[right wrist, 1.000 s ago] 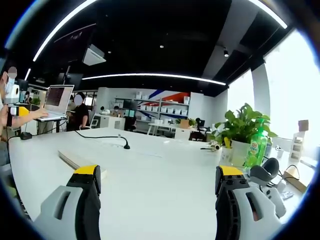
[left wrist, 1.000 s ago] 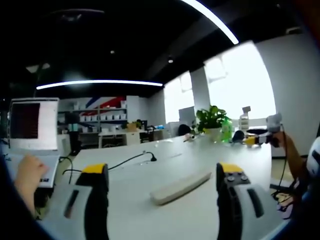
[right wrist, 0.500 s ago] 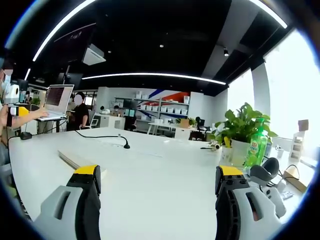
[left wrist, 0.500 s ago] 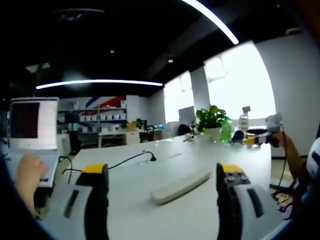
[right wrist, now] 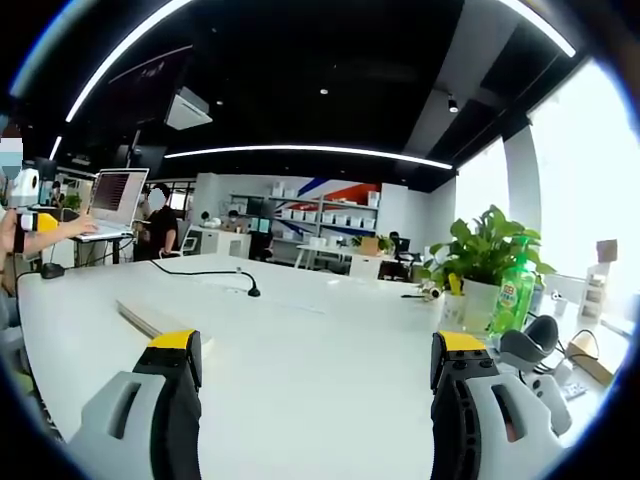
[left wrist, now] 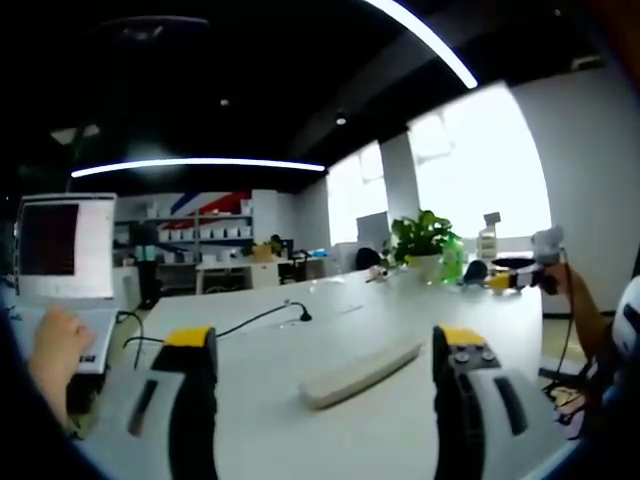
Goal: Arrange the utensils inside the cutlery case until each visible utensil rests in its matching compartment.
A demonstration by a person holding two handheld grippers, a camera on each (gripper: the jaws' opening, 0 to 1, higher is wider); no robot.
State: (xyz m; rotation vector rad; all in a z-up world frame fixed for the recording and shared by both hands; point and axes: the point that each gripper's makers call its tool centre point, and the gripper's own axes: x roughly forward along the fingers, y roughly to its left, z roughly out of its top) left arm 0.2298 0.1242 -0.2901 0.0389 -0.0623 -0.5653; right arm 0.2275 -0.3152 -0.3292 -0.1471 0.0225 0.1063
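I hold both tools level over the white table (right wrist: 330, 390), jaws spread wide and empty: the left gripper (left wrist: 325, 365) looks along the tabletop at a long pale case (left wrist: 360, 373) lying just ahead between its jaws, which I judge to be the cutlery case. The right gripper (right wrist: 315, 370) faces bare tabletop, with that same slim case (right wrist: 150, 320) ahead to its left. I can make out no utensils, so I judge nothing is sorted yet.
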